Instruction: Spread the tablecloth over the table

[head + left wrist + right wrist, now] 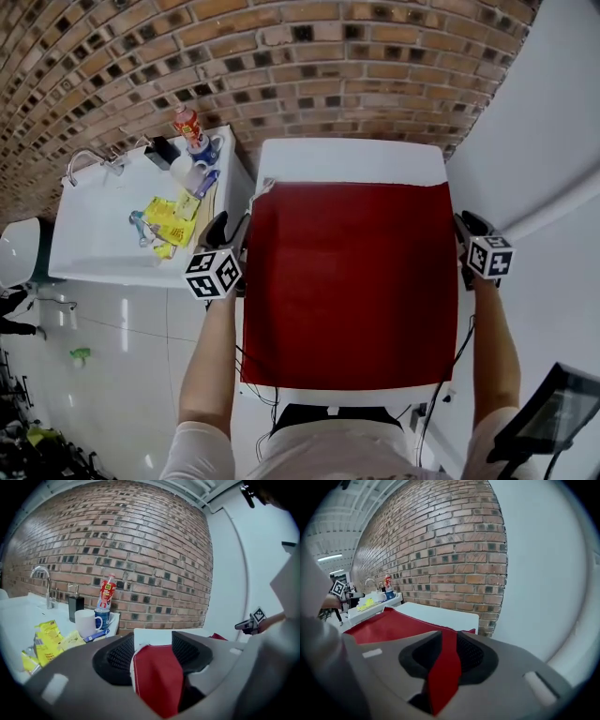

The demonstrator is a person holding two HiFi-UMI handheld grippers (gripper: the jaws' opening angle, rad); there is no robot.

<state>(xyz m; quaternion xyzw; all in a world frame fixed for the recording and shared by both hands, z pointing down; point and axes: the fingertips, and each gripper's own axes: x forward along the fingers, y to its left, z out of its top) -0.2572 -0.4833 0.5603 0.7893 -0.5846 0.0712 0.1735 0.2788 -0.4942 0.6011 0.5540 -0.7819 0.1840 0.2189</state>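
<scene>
A dark red tablecloth [352, 281] lies flat over most of the white table [352, 161], leaving a white strip bare at the far end. My left gripper [232, 232] is at the cloth's left edge near the far corner. In the left gripper view a fold of the cloth [157, 677] with a white hem hangs loosely inside the left gripper [154, 656], whose jaws stand wide apart. My right gripper [464, 230] is at the right edge. A narrow strip of cloth [445, 667] runs through the right gripper [447, 656], with a gap beside it.
A white counter [103, 234] with a sink and faucet [89, 161] stands left of the table. On it are a mug [86, 622], a red bottle [107, 591] and yellow packets [173, 220]. A brick wall is behind, a white wall on the right.
</scene>
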